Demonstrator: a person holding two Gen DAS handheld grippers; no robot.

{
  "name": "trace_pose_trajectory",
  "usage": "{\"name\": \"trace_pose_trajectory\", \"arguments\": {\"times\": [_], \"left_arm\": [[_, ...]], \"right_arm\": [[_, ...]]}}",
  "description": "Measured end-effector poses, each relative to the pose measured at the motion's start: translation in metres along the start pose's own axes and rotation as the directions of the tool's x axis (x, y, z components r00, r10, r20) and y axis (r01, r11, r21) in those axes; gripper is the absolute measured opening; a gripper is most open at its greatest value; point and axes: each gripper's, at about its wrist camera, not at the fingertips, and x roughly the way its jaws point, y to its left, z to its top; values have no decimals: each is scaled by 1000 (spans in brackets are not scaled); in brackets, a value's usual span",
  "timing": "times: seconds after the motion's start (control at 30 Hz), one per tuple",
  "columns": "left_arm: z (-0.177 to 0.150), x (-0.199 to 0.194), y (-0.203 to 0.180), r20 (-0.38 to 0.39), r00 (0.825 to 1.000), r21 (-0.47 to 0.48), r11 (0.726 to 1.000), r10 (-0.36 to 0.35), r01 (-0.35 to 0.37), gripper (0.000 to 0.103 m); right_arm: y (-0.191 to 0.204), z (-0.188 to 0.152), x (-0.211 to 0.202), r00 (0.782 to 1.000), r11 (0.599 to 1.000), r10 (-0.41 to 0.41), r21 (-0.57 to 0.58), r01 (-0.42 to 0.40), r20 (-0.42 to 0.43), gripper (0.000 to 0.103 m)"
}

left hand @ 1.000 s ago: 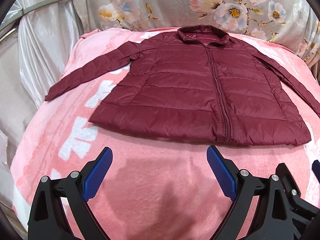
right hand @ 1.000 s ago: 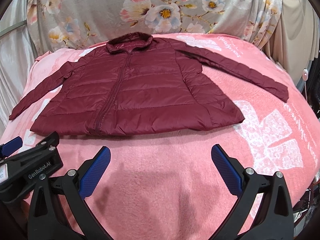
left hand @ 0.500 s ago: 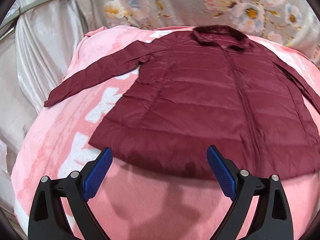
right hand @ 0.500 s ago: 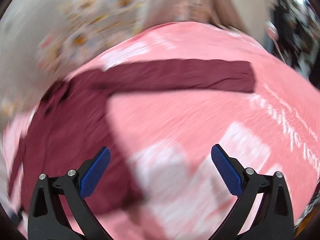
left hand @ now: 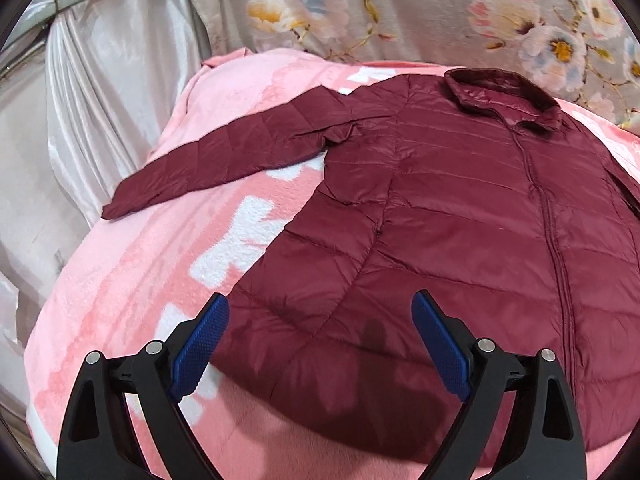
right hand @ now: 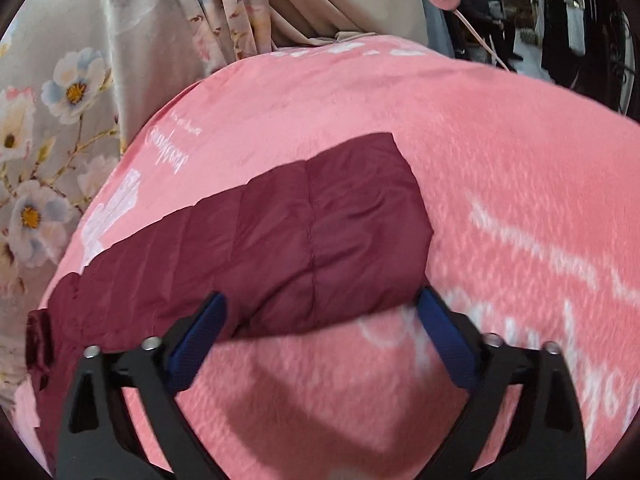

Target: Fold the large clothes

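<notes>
The left tool [left hand: 320, 336] stands with its blue pads [left hand: 199, 345] wide apart and nothing pressed between them. It hangs over the lower hem corner of the maroon puffer jacket [left hand: 460, 216]; the left pad shows at the jacket's side edge, the right pad over the quilted front. Whether either pad touches the fabric cannot be told.

The right tool [right hand: 320, 332] has its jaws closing, yet a broad gap remains between them. The cuff end of the jacket's sleeve [right hand: 320, 232] lies in that gap, its lower edge running from one pad to the other. The pads do not visibly press the sleeve, and this view is blurred around the right pad.

The jacket lies flat, front up and zipped, on a pink blanket [left hand: 132, 280] with white patterns that covers a bed. Its collar [left hand: 500, 88] points toward a floral curtain [left hand: 400, 4] at the far side. The sleeve in the left view stretches out toward a pale satin drape [left hand: 100, 92], its cuff near the blanket's edge. No containers show in either view.
</notes>
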Motion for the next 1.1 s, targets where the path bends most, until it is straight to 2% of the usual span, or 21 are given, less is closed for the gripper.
{"name": "trace_pose_trajectory", "arguments": {"times": [0.03,0.07,0.1,0.2,0.27,0.33,0.37,0.43,0.5,0.53,0.6,0.7,0.8,0.87,0.97,1.03,1.07,1.1], "left_arm": [[3,5,1,-18,1000,-3,1000,-6,5,90],[4,8,2,-26,1000,-4,1000,-4,4,90],[6,13,3,-33,999,-7,1000,4,-4,90],[10,21,4,-40,999,-13,1000,21,-22,90],[13,25,6,-40,999,-19,999,34,-35,90],[15,29,7,-38,999,-22,999,39,-40,90],[16,30,8,-38,999,-22,999,38,-39,90],[19,33,9,-41,999,-25,999,31,-32,90],[21,34,11,-41,999,-27,999,21,-22,90],[22,35,13,-40,999,-28,999,17,-18,90],[24,36,16,-40,999,-32,999,12,-13,91],[26,39,24,-47,999,-46,999,0,-3,91],[29,45,34,-53,999,-66,998,-12,9,91],[31,48,41,-53,998,-77,997,-14,10,91],[35,53,50,-53,998,-102,994,-34,28,91],[39,56,55,-54,997,-123,991,-55,48,91],[42,58,56,-55,996,-139,988,-74,66,91],[45,60,57,-59,994,-154,984,-96,86,91]], "right_arm": [[4,7,4,1000,1000,3,4,-3,9,54],[3,11,6,1000,1000,20,8,-20,6,43],[10,17,9,999,999,44,18,-44,-5,21],[44,28,-7,996,996,81,-27,-80,46,9],[83,29,-25,987,986,139,-107,-130,83,8],[135,21,-55,962,948,252,-226,-225,102,8],[165,12,-72,944,915,316,-294,-276,96,7],[217,-11,-101,904,838,423,-408,-363,64,7],[274,-49,-131,850,721,527,-525,-452,-8,7],[293,-65,-140,830,678,556,-558,-479,-39,7],[337,-109,-158,775,560,616,-615,-555,-139,7],[386,-172,-169,723,434,640,-654,-620,-261,7],[416,-232,-171,682,337,632,-663,-669,-367,8],[428,-267,-168,671,299,613,-663,-686,-418,9],[449,-308,-157,668,265,576,-666,-697,-470,12],[449,-325,-155,647,247,568,-644,-724,-509,27],[448,-329,-155,625,240,572,-620,-747,-532,32],[447,-328,-160,602,233,588,-599,-766,-540,45]]}}
